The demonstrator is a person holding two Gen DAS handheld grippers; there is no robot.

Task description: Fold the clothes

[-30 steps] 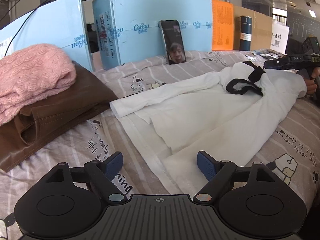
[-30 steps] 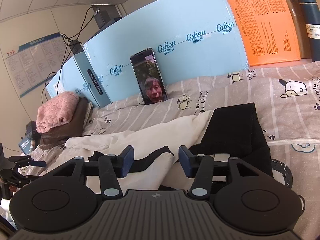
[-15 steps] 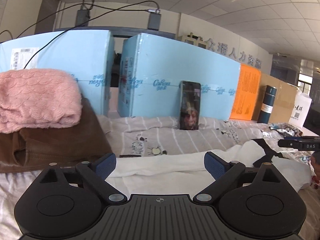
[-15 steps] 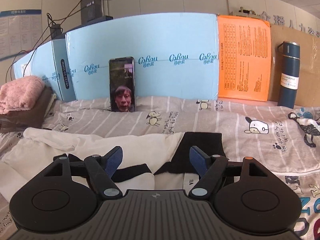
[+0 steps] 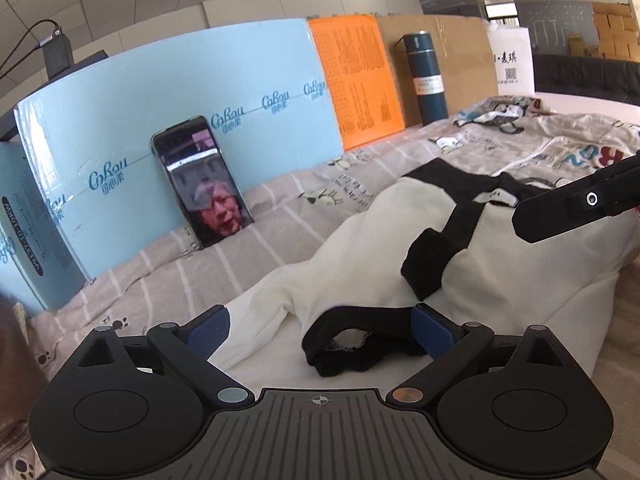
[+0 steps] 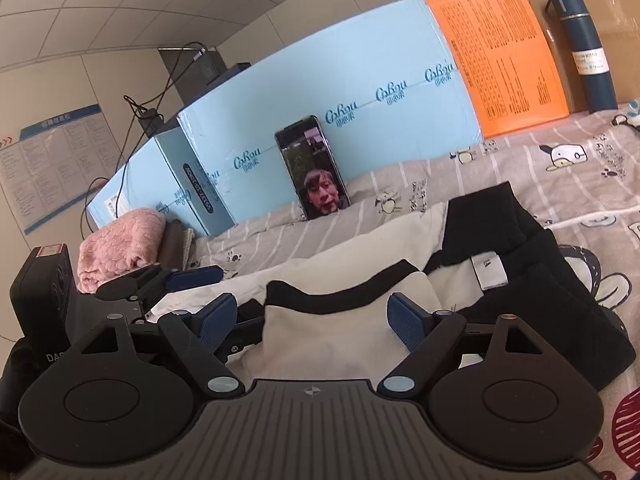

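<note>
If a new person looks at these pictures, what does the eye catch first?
The white garment with black trim lies crumpled on the bed, between both grippers. Behind it, a lit phone leans on a blue board, with an orange sheet to the right.

free: striped sheet (image 6: 400, 184) behind garment (image 5: 360, 248) | blocked: phone (image 6: 316, 168), foam board (image 6: 320, 92), flask (image 6: 584, 48)

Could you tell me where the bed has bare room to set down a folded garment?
Free: the striped grey sheet between the white-and-black garment and the orange board, beside the propped black phone. Crowded: the left end, with the pink knit sweater.
</note>
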